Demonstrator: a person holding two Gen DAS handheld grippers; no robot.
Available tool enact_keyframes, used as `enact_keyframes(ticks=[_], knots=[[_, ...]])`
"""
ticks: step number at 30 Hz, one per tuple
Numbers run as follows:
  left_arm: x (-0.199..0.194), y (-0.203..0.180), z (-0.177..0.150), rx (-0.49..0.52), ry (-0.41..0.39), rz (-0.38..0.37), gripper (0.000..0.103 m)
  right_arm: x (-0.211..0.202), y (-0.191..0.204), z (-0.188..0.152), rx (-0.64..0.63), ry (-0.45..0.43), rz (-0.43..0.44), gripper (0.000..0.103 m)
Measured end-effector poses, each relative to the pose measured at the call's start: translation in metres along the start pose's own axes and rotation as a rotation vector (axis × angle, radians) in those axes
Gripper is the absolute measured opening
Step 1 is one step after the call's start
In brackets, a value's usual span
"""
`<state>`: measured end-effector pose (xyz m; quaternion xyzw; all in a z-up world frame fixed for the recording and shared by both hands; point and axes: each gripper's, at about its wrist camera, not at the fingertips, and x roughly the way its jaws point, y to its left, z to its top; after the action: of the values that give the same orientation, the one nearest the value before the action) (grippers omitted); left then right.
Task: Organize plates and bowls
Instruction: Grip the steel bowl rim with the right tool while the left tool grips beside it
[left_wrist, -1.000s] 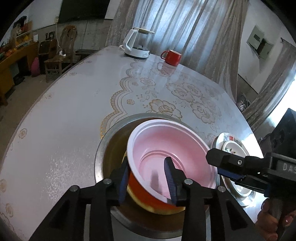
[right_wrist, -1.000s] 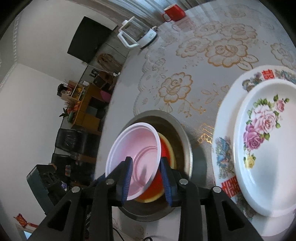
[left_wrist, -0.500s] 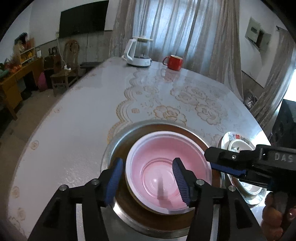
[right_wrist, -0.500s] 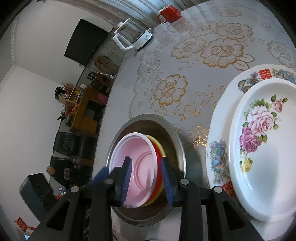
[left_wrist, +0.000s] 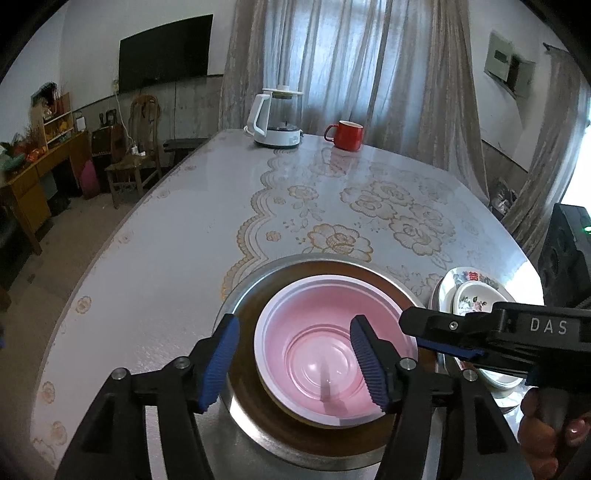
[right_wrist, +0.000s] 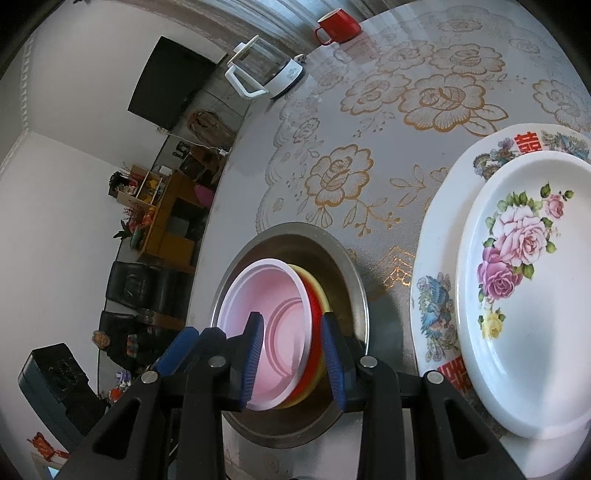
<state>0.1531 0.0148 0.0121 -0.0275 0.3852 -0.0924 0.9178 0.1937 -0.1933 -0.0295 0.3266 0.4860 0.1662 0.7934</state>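
Pink bowl (left_wrist: 325, 350): sits nested inside the steel basin (left_wrist: 258, 288), on a red and yellow bowl (right_wrist: 317, 306) beneath it, and nothing grips it!
Steel basin: on the worktop (left_wrist: 184, 240), the landmark for everything below.
Left gripper (left_wrist: 295, 363): over the basin, jaws have just been opening wide; one blue pad outside the pink rim, the other inside, neither pressing.
Right gripper (right_wrist: 293, 360): just beside the basin, jaws partly apart, straddling the bowl rims from its view; whether the pads touch, cannot tell.
Plates (right_wrist: 517, 295): two stacked, rose plate on top, just beside the basin.
Mug (left_wrist: 345, 136), kettle (left_wrist: 277, 118): well beyond the basin.
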Motion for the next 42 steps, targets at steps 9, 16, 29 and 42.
enact_keyframes(ticks=[9, 16, 29, 42], knots=[[-0.012, 0.012, -0.003, -0.062, -0.029, -0.013, 0.085, -0.013, -0.003, -0.009, -0.027, -0.028, -0.004, 0.033], [-0.024, 0.048, -0.012, -0.176, -0.076, 0.028, 0.091, -0.031, -0.008, -0.019, -0.039, -0.053, -0.012, 0.033], [-0.001, 0.084, -0.038, -0.277, 0.015, 0.025, 0.091, -0.023, -0.007, -0.045, -0.092, -0.001, -0.089, 0.033], [0.016, 0.088, -0.045, -0.286, 0.071, -0.013, 0.090, 0.011, 0.008, -0.044, -0.184, 0.011, -0.132, 0.032]])
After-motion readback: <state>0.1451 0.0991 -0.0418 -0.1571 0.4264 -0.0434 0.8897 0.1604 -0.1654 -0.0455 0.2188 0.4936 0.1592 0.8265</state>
